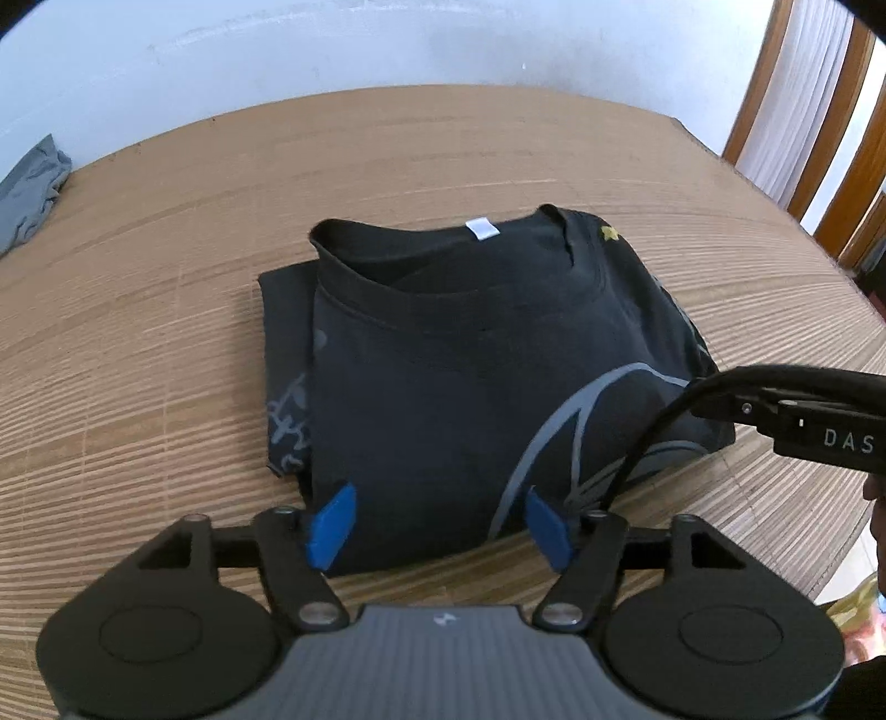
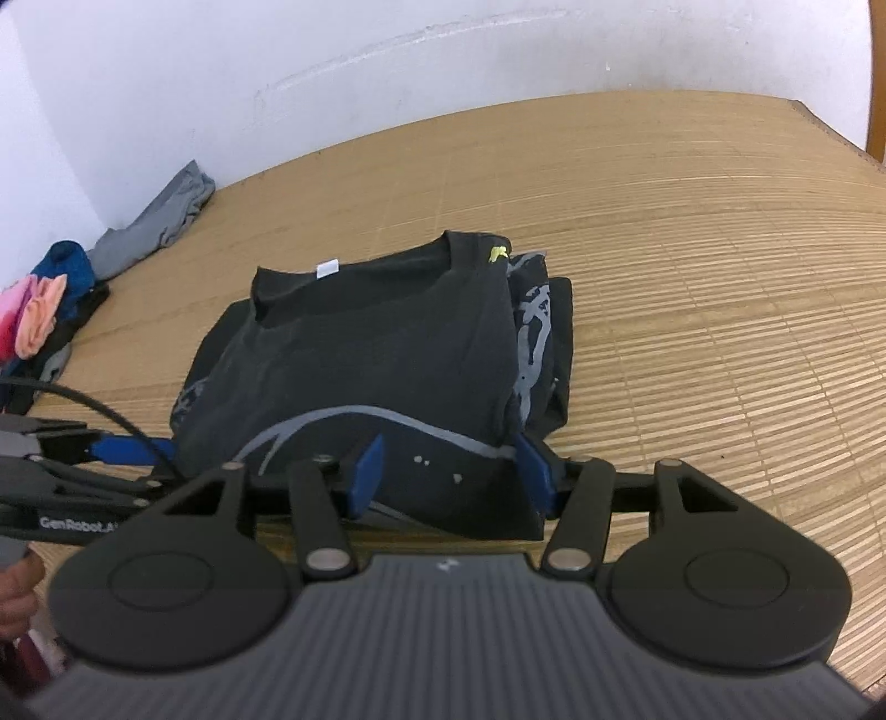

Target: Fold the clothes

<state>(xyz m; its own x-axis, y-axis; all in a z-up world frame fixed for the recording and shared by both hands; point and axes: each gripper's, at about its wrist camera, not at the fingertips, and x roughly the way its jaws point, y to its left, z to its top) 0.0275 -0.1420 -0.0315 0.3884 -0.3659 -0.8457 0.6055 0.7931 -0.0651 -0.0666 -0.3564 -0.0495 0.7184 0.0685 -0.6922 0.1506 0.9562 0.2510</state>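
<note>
— What's on the mat (image 1: 166, 343)?

— A black shirt (image 1: 459, 387), folded into a thick square near the middle of it, collar toward the wall (image 1: 387, 50). A grey print runs across the front and down one folded side.

— And the grippers?

— Both at the shirt's near edge. The left gripper (image 1: 440, 526) has its blue pads spread, one at each side of the near left part of the fold; they are not pinching the cloth, so it is released. The right gripper (image 2: 451, 476) is spread the same way over the near right corner, pads apart, gripping nothing.

— Anything else lying about?

— A grey garment (image 2: 160, 227) against the wall at the far left, well apart from the shirt. Beside it a small heap (image 2: 44, 304) of blue and pink cloth. Smallest, a white tag (image 1: 479, 228) inside the collar.
</note>
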